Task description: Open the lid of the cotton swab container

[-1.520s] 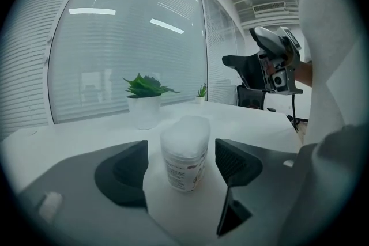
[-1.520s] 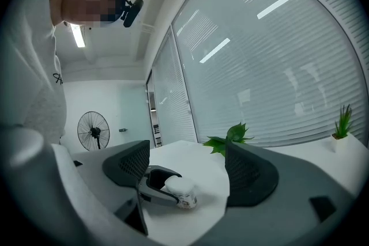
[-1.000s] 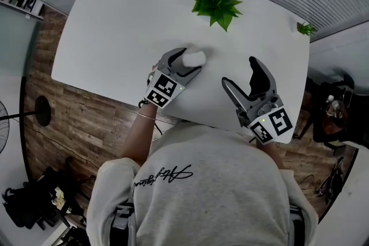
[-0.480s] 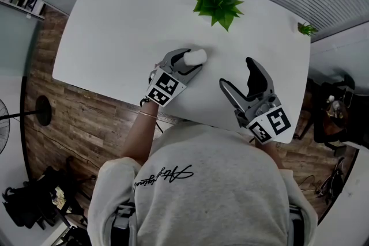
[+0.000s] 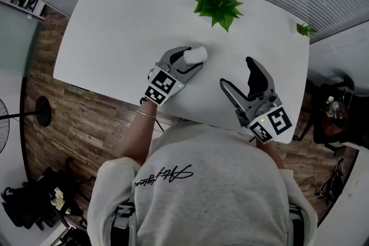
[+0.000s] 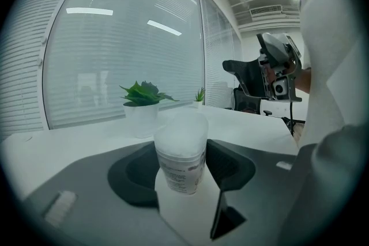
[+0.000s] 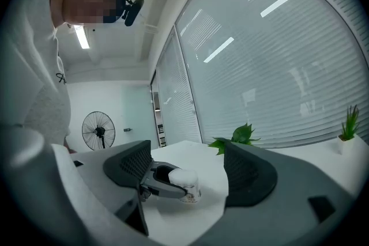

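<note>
The cotton swab container [image 5: 196, 55] is a small white tub with a frosted lid, standing upright on the white table [image 5: 115, 26]. My left gripper [image 5: 191, 60] reaches it from the near left. Its jaws have just been closing, and the container stands between them. In the left gripper view the container [image 6: 181, 152] fills the gap of the left gripper [image 6: 183, 169], with both pads against its sides. My right gripper [image 5: 237, 72] hovers open to the right of the container, apart from it. The right gripper view looks through the empty right gripper [image 7: 187, 167] at the container [image 7: 187, 183].
A green potted plant [image 5: 219, 2] stands at the far side of the table, behind the container. A second small plant [image 5: 305, 28] sits at the far right corner. The table's near edge [image 5: 196, 118] runs just in front of the person's body.
The left jaws have narrowed around the container until they meet its sides. The right gripper has stayed almost where it was.
</note>
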Tool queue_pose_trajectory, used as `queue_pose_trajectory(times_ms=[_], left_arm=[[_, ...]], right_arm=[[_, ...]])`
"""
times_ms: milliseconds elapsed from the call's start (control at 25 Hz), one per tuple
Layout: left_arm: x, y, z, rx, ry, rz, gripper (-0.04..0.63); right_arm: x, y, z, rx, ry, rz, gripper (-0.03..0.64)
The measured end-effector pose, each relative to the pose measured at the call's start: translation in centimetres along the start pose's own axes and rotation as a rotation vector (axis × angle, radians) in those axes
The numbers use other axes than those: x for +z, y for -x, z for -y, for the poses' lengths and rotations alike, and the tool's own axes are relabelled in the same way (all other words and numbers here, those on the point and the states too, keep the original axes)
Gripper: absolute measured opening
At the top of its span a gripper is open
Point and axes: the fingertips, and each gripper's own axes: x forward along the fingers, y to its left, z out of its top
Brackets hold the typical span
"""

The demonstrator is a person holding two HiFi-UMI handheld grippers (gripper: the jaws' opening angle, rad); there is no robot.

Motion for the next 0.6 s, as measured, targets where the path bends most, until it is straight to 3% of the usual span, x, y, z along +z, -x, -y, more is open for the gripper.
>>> queue_pose_trajectory(times_ms=[600], left_arm=[[6.3, 4.4, 0.6, -0.059, -0.039, 0.022, 0.242]], right_arm=[[1.2, -1.1, -1.1, 0.084, 0.084, -0.006, 0.373]])
